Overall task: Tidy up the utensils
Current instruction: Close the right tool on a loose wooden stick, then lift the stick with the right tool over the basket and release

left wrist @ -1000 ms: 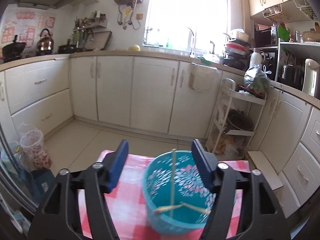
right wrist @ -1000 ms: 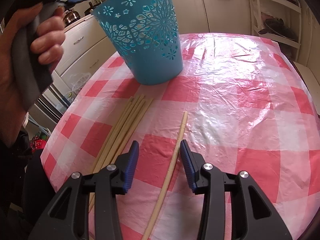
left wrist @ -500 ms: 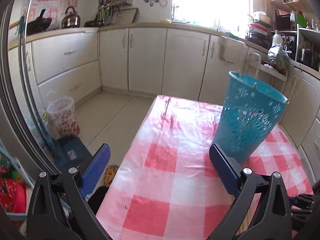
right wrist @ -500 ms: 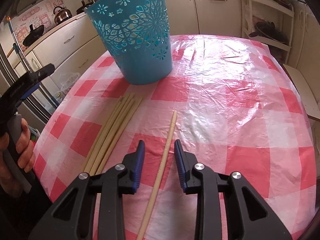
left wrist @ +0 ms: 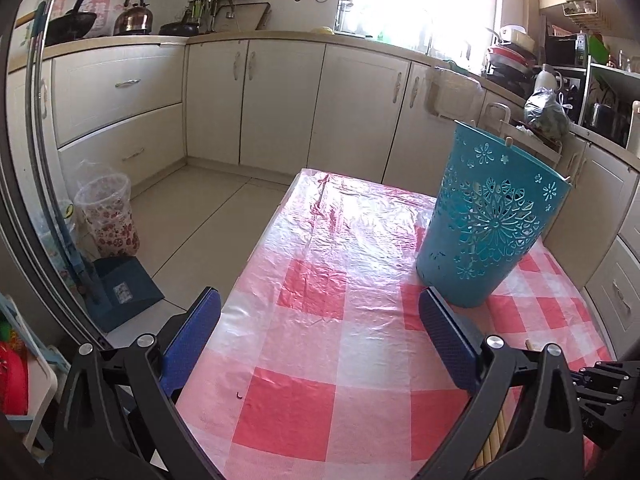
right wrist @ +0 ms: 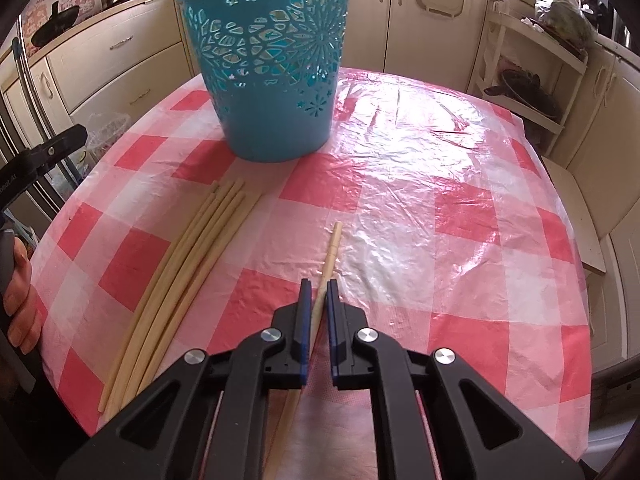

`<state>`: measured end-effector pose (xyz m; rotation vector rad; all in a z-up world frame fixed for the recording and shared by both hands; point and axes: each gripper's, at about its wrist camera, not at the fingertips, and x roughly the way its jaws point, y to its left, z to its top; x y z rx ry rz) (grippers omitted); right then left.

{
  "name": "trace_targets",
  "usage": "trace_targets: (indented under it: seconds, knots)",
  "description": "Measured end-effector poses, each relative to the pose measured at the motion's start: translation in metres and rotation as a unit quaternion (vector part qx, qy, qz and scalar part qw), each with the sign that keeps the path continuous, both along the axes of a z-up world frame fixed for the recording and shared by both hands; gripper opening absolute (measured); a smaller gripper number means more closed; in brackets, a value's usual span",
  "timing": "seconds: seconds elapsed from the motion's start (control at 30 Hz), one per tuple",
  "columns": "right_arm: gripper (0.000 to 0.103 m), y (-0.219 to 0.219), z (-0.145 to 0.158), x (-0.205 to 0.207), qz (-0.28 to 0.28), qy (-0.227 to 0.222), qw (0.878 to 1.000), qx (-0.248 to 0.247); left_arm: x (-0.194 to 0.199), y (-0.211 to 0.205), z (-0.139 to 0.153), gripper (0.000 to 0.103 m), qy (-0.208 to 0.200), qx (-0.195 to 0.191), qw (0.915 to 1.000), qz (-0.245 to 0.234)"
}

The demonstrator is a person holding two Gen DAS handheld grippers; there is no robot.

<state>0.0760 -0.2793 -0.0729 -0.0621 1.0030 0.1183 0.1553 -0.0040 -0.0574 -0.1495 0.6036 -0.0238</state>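
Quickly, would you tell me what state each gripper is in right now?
Left gripper: open, holding nothing, above the table's edge.
Right gripper: closed on the single chopstick lying on the table.

Right hand-held gripper (right wrist: 317,286): jaws, wide apart a second ago on either side of the single chopstick (right wrist: 330,250), now narrowed until they pinch its shaft. Left hand-held gripper (left wrist: 320,312): previously raised above the blue basket (left wrist: 486,220) and looking down into it, now lowered near the bench's (left wrist: 352,248) left edge, jaws spread wider, basket standing ahead to its right.
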Motion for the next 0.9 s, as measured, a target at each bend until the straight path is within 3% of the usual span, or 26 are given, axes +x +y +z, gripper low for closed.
trace_targets:
  seconds: [0.43, 0.7, 0.9]
  knots:
    - [0.007, 0.003, -0.001, 0.0, 0.001, 0.003, 1.0, -0.002, 0.005, 0.004, -0.005, 0.095, 0.015, -0.015, 0.9998, 0.001]
    - [0.006, -0.019, 0.012, -0.005, -0.016, -0.011, 0.992, 0.126, 0.011, 0.009, -0.009, 0.095, 0.029, -0.029, 0.9991, 0.008]
    - [0.006, -0.038, 0.045, -0.002, -0.033, -0.047, 0.968, 0.243, 0.011, 0.007, -0.01, 0.095, 0.032, -0.026, 0.9992, 0.006]
